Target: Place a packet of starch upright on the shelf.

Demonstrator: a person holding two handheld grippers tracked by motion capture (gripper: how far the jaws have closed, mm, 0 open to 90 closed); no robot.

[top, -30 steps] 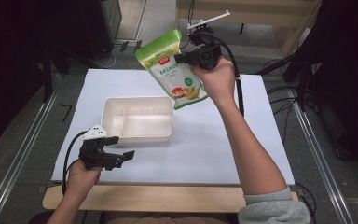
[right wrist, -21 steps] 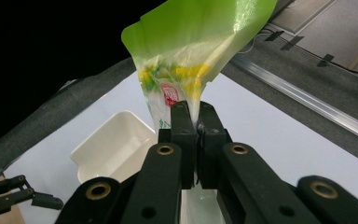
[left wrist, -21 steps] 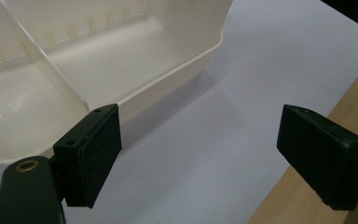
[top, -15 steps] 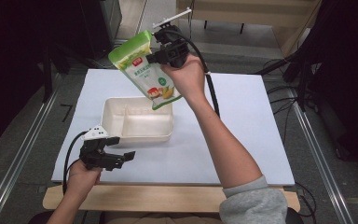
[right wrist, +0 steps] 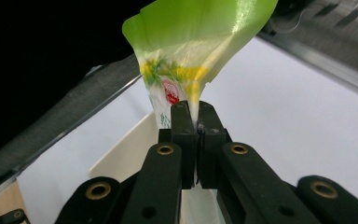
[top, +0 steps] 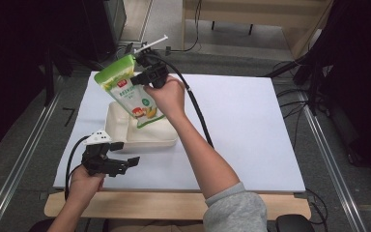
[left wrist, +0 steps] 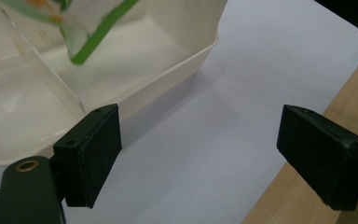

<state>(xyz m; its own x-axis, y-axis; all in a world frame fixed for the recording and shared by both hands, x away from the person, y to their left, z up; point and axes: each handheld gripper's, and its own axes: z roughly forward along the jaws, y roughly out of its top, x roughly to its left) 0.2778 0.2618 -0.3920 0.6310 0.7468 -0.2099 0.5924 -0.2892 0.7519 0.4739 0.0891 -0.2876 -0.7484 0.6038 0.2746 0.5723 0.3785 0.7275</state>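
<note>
**Right gripper view: pouch pinched and held over the tub**

Right gripper view shows the right hand-held gripper (right wrist: 196, 126) with its jaws pressed together on the edge of a green-topped snack pouch (right wrist: 191, 51), which stands up from the clamp. From the high view the same pouch (top: 128, 94) hangs tilted in the air, its lower end over the far part of the cream plastic tub (top: 121, 129) on the white table (top: 251, 125). The step in hand looks like carrying the pouch to the tub for placing. Next it wants lowering until the pouch rests inside, then parting the jaws. Whether the bottom corner already touches the tub floor is hard to tell. The left hand-held gripper (top: 118, 163) waits wide apart, holding nothing, just beside the tub's near wall.
</note>
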